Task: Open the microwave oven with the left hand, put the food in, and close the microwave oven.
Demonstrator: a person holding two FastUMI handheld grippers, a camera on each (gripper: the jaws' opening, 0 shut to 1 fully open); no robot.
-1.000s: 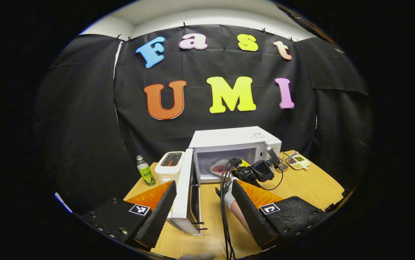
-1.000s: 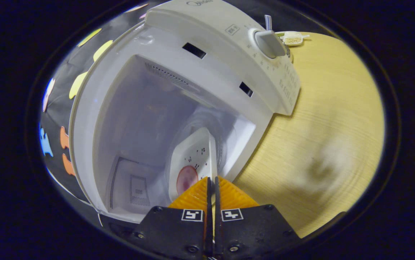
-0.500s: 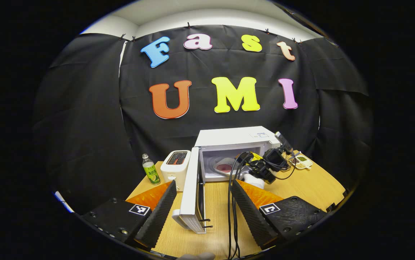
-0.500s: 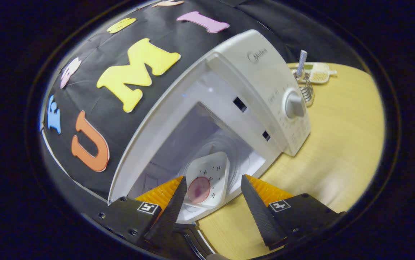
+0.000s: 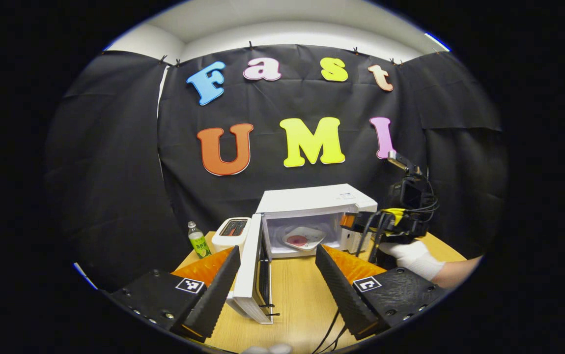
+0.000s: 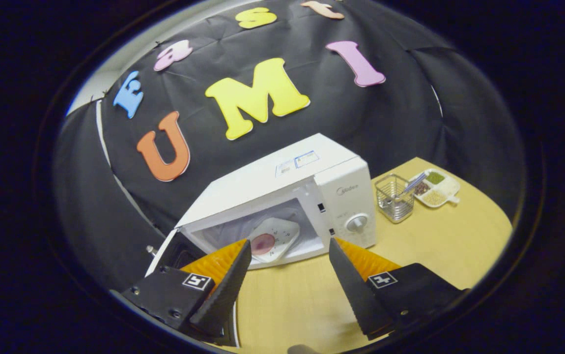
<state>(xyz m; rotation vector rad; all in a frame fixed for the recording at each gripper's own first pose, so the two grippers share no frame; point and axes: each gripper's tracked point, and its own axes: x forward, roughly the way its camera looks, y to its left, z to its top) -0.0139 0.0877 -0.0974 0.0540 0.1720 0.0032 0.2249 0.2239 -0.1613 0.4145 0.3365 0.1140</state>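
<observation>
The white microwave stands at the back of the wooden table, its door swung wide open to the left. Inside it lies a white square plate carrying a round red piece of food. My left gripper hovers open in front of the door, holding nothing. A gloved hand holds my right gripper off the microwave's right front corner. In the right gripper view the plate sits in the cavity beyond my open, empty right gripper.
A white toaster and a green bottle stand left of the microwave. A wire basket and a divided dish of grains sit to its right. Black cables trail over the table's front.
My right gripper let go of the plate inside the microwave, opened, and drew back out to the right and upward. The left gripper has hardly moved.
</observation>
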